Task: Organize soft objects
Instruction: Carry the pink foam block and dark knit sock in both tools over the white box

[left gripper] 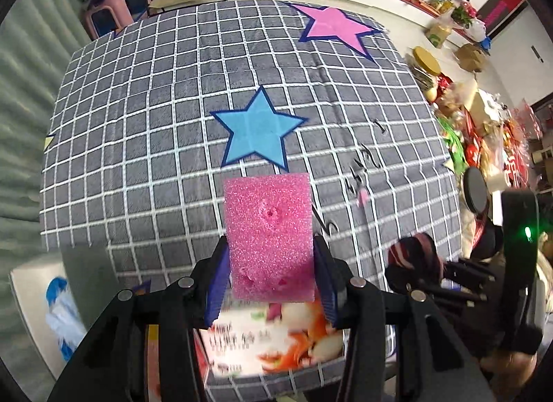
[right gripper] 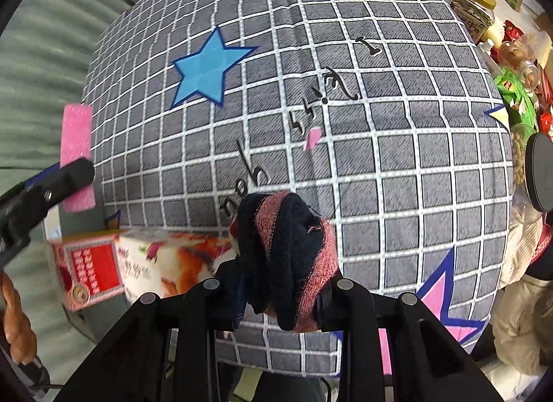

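Pink foam fills the middle of our left view: we hold the sponge (left gripper: 271, 234) in the left gripper (left gripper: 271, 284), jaws clamped on its lower sides. Its long axis runs straight out along the fingers, and its free end points toward the blue star (left gripper: 257, 129) on the checked cloth (left gripper: 145, 118). We see a few pits in its face.

Our right gripper (right gripper: 281, 293) has its jaws pinched on a rolled sock (right gripper: 287, 260), navy with reddish stripes. The bundle stands up out of the jaws, its rounded end toward the cloth, well above it.

Black script is printed across the cloth; we make out "I" and what looks like "you", but the middle word we cannot read. Near the cloth's edge lies a box (right gripper: 138, 263) with a food photo and a red panel of small white writing, too blurred to read. A tiny pink scrap (right gripper: 312, 139) lies by the script.
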Motion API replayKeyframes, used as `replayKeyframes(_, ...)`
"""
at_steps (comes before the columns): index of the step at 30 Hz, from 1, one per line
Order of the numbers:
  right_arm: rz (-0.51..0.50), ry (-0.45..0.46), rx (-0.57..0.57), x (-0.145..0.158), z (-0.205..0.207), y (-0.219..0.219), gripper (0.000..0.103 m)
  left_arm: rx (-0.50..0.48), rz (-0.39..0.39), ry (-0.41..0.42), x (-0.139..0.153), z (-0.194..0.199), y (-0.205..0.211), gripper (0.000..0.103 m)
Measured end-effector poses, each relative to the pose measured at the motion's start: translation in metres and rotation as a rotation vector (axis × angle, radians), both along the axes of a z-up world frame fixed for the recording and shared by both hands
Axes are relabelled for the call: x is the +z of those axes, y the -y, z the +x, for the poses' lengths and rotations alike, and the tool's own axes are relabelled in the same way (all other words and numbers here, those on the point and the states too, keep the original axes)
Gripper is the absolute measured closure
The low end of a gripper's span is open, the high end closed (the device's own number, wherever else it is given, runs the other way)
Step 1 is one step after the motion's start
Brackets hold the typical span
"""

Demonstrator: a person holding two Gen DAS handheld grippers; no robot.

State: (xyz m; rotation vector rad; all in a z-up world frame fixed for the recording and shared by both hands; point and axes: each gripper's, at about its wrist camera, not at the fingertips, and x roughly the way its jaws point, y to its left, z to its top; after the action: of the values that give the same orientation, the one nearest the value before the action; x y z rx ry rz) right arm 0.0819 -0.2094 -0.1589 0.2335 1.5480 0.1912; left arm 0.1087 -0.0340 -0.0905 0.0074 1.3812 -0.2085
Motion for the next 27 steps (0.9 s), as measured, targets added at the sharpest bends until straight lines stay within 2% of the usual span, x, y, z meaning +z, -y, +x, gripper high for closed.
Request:
replayKeyframes(8, -0.014, 0.033, -0.011, 0.015, -0.030, -0.024, 0.072, -0.046, -0.039, 0.037, 0.024, -0.056, -0.015, 0.054)
replayKeyframes(12, -0.014, 0.046, -0.035, 0.024, -0.051, -0.040, 0.072, -0.069, -0.055, 0.048, 0.031, -0.084, -0.036, 0.054)
replayKeyframes(16, -0.027, 0.065, -0.007, 0.034, -0.075, -0.071, 0.072, -0.063, -0.057, 0.080, 0.039, -0.116, -0.069, 0.054)
replayKeyframes(20, -0.015, 0.106, 0.076, 0.051, -0.101, -0.115, 0.072, -0.001, -0.052, 0.095, 0.044, -0.147, -0.115, 0.054)
replayKeyframes(23, 0.025, 0.122, 0.152, 0.060, -0.114, -0.152, 0.072, 0.071, -0.011, 0.094, 0.040, -0.168, -0.154, 0.054)
replayKeyframes(27, 0.030, 0.151, 0.276, 0.070, -0.125, -0.206, 0.072, 0.187, 0.052, 0.058, 0.026, -0.190, -0.203, 0.054)
